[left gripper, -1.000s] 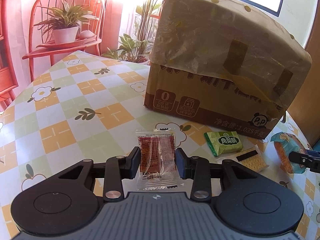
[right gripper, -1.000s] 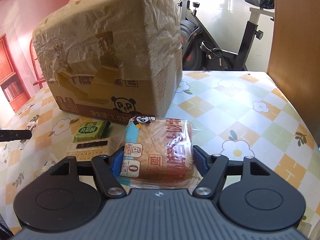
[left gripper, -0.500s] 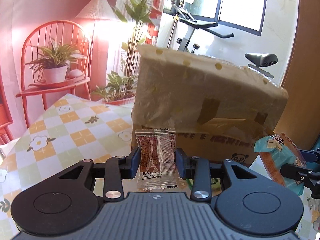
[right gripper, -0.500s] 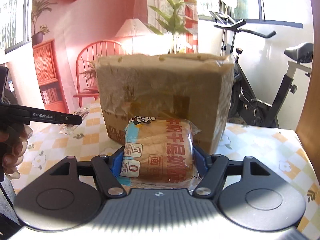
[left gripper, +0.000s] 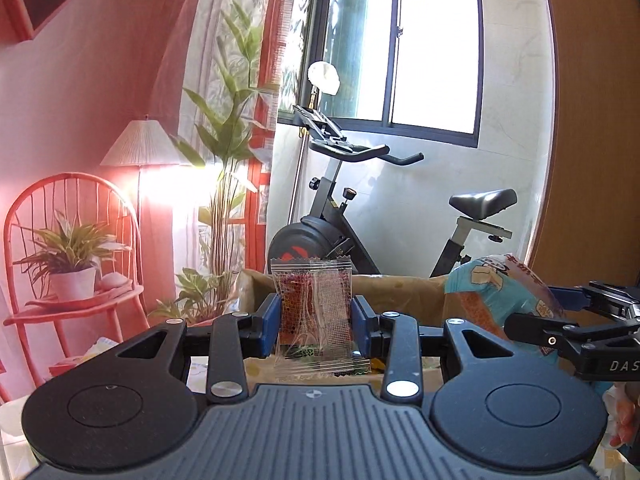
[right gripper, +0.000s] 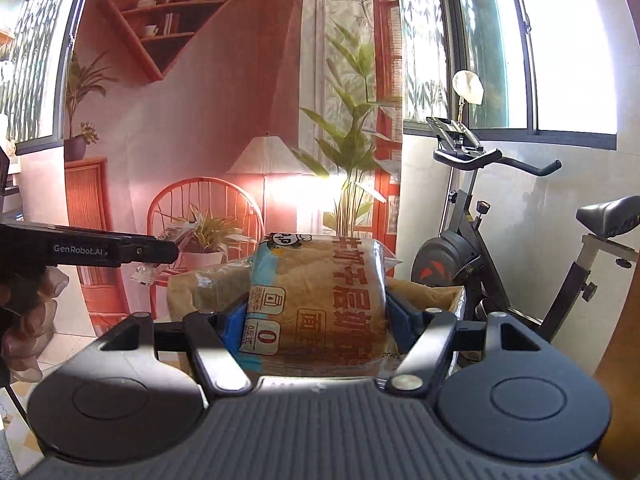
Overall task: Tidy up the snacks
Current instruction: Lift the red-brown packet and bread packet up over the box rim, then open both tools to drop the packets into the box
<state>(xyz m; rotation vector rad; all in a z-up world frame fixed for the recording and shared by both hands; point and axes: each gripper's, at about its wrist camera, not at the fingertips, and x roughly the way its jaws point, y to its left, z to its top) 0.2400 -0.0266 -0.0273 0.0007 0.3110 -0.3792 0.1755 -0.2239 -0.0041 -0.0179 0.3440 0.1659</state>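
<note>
Left gripper was clamped on a small clear sachet with dark red contents, blue pads pressing both side edges; right gripper was clamped on a bread pack with brown and light-blue wrapper, pads against its two sides. Versus a second earlier, both grippers had risen and tipped up: then the checkered tablecloth, loose snacks and the front face of the cardboard box filled the views, now only the top rim of the cardboard box showed, low behind the held items, with the room behind it. Grip on both items unchanged. Sachet stood upright, long axis vertical, crimped top edge up, flat face toward the camera, just in front of and above the box rim. Bread pack's long axis ran away from the camera, panda-logo end up and far, printed face toward the camera, also above the near box rim. From the left wrist view the bread pack and right gripper sat right of the box; from the right wrist view the left gripper with the sachet sat left of the box. Exercise bike stood behind the box.
</note>
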